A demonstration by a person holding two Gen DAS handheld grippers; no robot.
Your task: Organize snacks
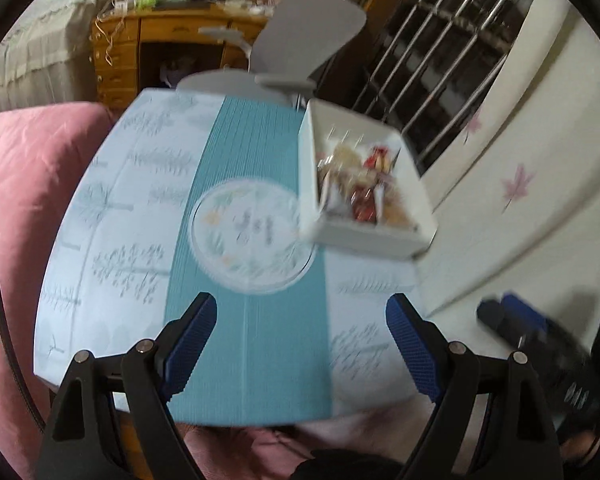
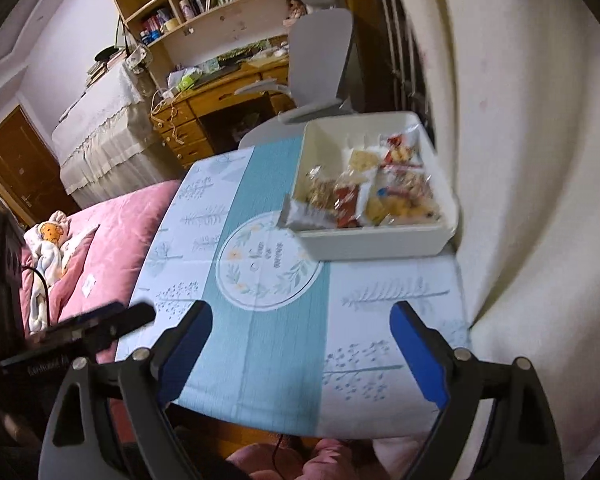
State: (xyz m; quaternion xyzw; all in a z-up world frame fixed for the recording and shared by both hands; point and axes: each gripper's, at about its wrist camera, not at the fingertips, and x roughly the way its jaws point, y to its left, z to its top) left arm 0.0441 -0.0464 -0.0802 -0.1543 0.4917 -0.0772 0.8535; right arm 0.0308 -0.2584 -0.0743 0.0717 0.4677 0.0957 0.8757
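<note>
Small table [image 2: 260,352] covered by a cloth in pale blue with a teal centre band and a round printed medallion. Pink bedding [image 2: 116,220] along its left edge, cream wall on its right

White box [image 2: 380,242] stands at the far right corner of the table, its near left corner overlapping the medallion's rim. Inside: wrapped snacks [image 2: 380,192], a mixed heap of clear, red and white packets. One dark-and-white bar [image 2: 306,213] leans on the box's near left wall, its end poking over the rim. Left wrist view is motion-blurred; the same box [image 1: 364,236] and snacks [image 1: 364,184] show there only as smeared colour

Left gripper [image 1: 300,316]: jaws wide apart, nothing between the blue pads [image 1: 192,340], only the teal band of cloth below. Box lies ahead and to the right of the jaws, well apart from both fingertips

Right gripper [image 2: 302,320]: jaws wide apart, nothing between them, blue pads [image 2: 416,352] clear of everything. Box lies straight ahead and slightly right, beyond the medallion, not touching

Each gripper appears at the edge of the other's view, blurred. Grey chair [image 2: 320,68] and wooden desk [image 2: 204,112] stand beyond the table's far end
</note>
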